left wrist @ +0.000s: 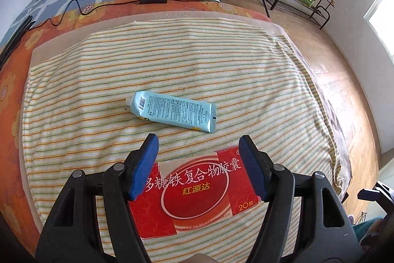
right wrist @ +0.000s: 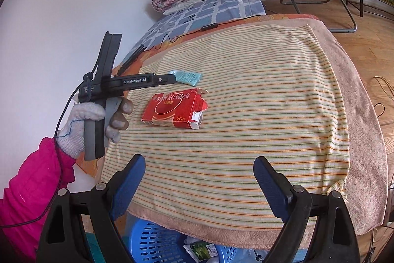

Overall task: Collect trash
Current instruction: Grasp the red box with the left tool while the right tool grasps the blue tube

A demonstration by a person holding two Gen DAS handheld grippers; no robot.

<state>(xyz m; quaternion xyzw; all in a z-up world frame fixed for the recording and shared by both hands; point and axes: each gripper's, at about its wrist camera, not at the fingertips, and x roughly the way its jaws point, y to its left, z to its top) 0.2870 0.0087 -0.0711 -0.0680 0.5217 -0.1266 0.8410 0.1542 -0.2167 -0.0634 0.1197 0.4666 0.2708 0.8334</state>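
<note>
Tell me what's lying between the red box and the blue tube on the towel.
Nothing: only bare striped towel separates the red box from the blue tube. The left wrist view shows that gap plainly.

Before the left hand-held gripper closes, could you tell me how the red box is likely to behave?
The red box is probably light and crushable: its end flap hangs open and torn. Lying flat on the striped towel, it shouldn't roll.

Daylight was bright and came from the window, which was overexposed. Shadows were soft, focus was sharp in the centre, and fisheye bending with dark corners marked the edges
</note>
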